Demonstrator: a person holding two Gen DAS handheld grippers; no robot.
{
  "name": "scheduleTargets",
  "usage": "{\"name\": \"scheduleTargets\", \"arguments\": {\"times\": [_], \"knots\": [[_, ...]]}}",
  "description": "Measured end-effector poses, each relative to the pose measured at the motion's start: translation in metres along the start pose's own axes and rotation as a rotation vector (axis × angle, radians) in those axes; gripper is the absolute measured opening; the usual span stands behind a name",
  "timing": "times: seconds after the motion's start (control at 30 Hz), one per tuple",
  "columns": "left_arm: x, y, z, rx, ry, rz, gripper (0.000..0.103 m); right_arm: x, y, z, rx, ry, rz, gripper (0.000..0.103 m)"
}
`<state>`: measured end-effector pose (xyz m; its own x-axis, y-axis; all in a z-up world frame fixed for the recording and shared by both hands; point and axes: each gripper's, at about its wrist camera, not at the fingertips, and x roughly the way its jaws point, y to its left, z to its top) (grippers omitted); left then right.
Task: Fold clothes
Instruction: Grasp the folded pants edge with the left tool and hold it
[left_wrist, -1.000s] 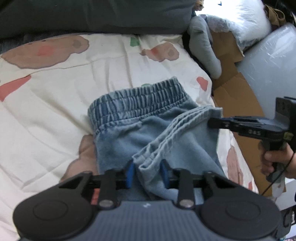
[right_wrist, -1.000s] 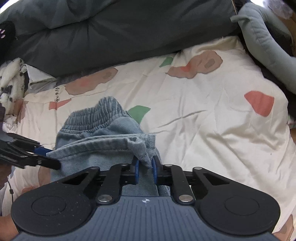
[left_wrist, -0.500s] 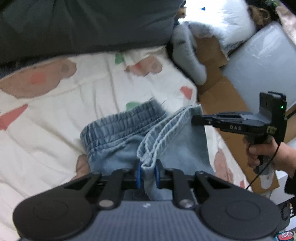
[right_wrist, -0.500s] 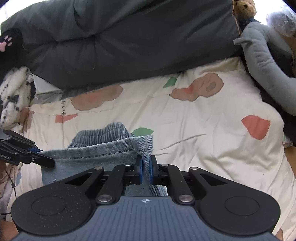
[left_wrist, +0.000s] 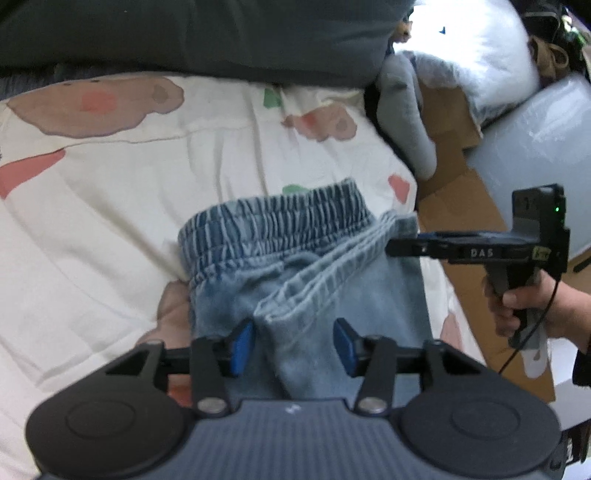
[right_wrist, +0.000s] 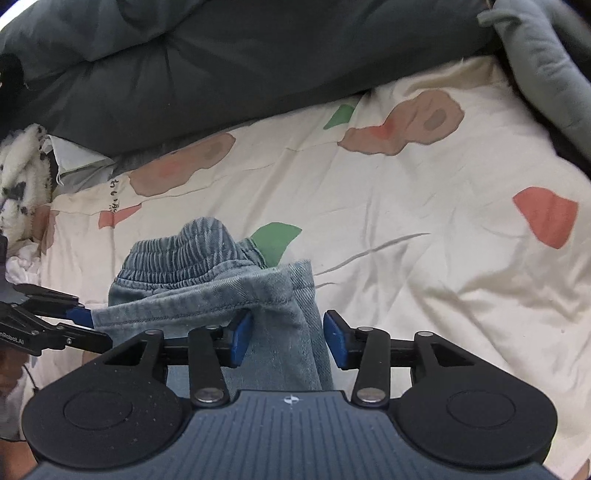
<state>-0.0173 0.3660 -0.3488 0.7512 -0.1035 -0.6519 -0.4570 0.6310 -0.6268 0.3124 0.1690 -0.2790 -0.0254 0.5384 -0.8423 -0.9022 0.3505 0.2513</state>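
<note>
Left wrist view: my left gripper (left_wrist: 293, 341) has its blue pads (left_wrist: 242, 345) spread apart, with the folded hem of the denim shorts (left_wrist: 295, 266) lying loose between them, nothing pinched. Shorts sit centre frame on the cream bedsheet (left_wrist: 147, 177) with blotchy pink and green prints, elastic waistband toward the top, hem doubled back toward the waistband. At right of this frame I see my right gripper (left_wrist: 391, 248) side-on, tips at the hem corner of the shorts; a hand (left_wrist: 517, 306) grips its handle lower right. Right wrist view: right gripper (right_wrist: 288, 338) fingers also wide apart, denim fold lying between the blue pads (right_wrist: 334, 341) without being clamped. Left gripper (right_wrist: 83, 326) shows at the left edge, its tips by the other corner of the hem. Dark grey duvet (right_wrist: 221, 55) fills the top of both frames. Grey plush toy (right_wrist: 535, 55) at upper right, a fluffy white spotted thing (right_wrist: 18, 177) at the left edge. Brown cardboard (left_wrist: 461, 206) and a pale plastic-wrapped bundle (left_wrist: 535, 129) sit at right in the left wrist view.
</note>
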Motion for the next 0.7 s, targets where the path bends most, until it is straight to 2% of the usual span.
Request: {"name": "scheduleTargets", "arguments": {"times": [0.1, 0.13, 0.2, 0.23, 0.27, 0.3, 0.47, 0.7], "knots": [[0.005, -0.002, 0.000, 0.006, -0.019, -0.009, 0.052, 0.000, 0.003, 0.002, -0.022, -0.007, 0.012, 0.047], [0.006, -0.002, 0.000, 0.008, -0.022, -0.009, 0.053, -0.001, 0.005, 0.002, -0.033, -0.014, 0.016, 0.043], [0.004, 0.000, -0.002, 0.003, -0.028, -0.013, 0.051, -0.005, 0.007, 0.001, -0.031, -0.030, 0.021, 0.023], [0.003, 0.001, -0.002, -0.001, -0.030, -0.014, 0.043, -0.008, 0.008, 0.000, -0.030, -0.040, 0.014, 0.018], [0.001, 0.002, -0.003, -0.006, -0.032, -0.015, 0.029, -0.012, 0.009, -0.001, -0.032, -0.050, 0.009, 0.015], [-0.001, 0.003, -0.003, -0.010, -0.032, -0.020, 0.022, -0.015, 0.009, -0.003, -0.032, -0.061, 0.007, 0.013], [-0.017, -0.007, 0.001, 0.017, -0.032, -0.029, 0.019, -0.034, 0.020, -0.009, -0.042, -0.112, 0.000, 0.011], [-0.041, -0.029, 0.023, 0.065, -0.063, -0.023, 0.019, -0.043, 0.025, 0.003, -0.032, -0.144, -0.018, 0.011]]}}
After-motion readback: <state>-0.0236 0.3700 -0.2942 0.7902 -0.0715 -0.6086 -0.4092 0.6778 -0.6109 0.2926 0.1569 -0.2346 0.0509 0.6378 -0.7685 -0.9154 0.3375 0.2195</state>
